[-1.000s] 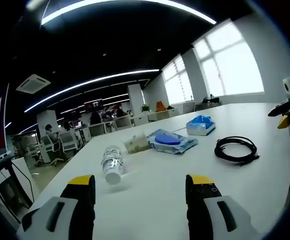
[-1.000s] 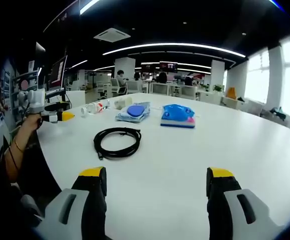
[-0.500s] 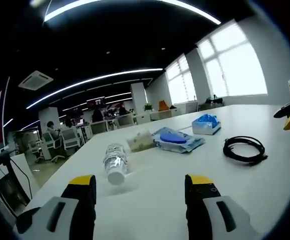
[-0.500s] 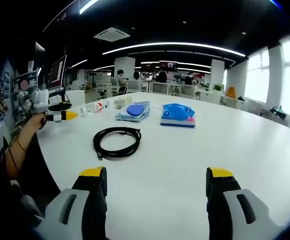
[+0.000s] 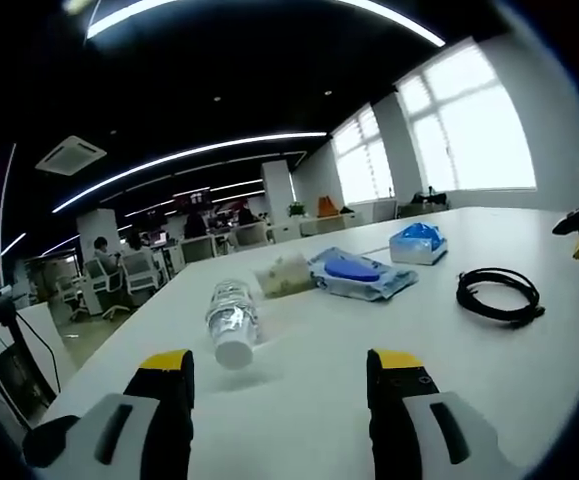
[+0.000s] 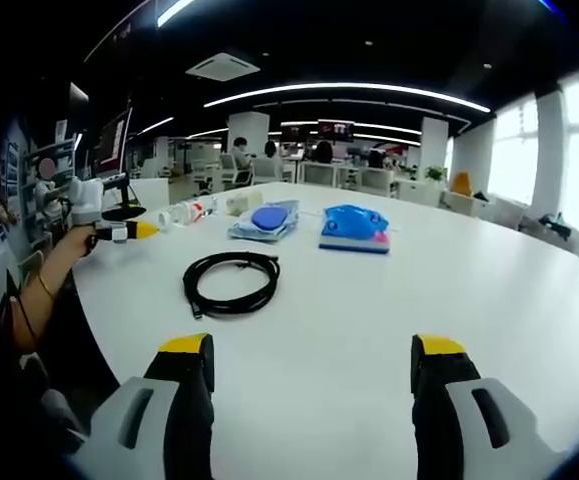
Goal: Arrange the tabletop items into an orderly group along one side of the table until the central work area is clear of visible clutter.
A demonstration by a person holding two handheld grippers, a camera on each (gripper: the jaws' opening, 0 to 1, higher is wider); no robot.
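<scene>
On the white table [image 5: 309, 400] a clear plastic bottle [image 5: 230, 322] lies on its side, just ahead of my open left gripper [image 5: 279, 385]. Beyond it sit a crumpled pale packet [image 5: 284, 275], a blue-and-clear pouch [image 5: 354, 276], a blue tissue pack [image 5: 416, 243] and a coiled black cable [image 5: 498, 296]. In the right gripper view the cable [image 6: 233, 282] lies ahead-left of my open right gripper [image 6: 309, 385], with the pouch [image 6: 266, 220], tissue pack [image 6: 355, 229] and bottle [image 6: 187, 212] farther back. The left gripper [image 6: 119, 232] shows at the left, held by a hand.
The table's curved near edge [image 6: 94, 330] runs along the left of the right gripper view, by the person's arm [image 6: 39, 290]. Office chairs and desks [image 5: 119, 285] stand beyond the far end. Windows [image 5: 469, 130] line the right wall.
The left gripper view has shifted slightly, the bottle and the other items sitting a little farther right and nearer. In the right gripper view the left gripper has dipped slightly. No item has moved.
</scene>
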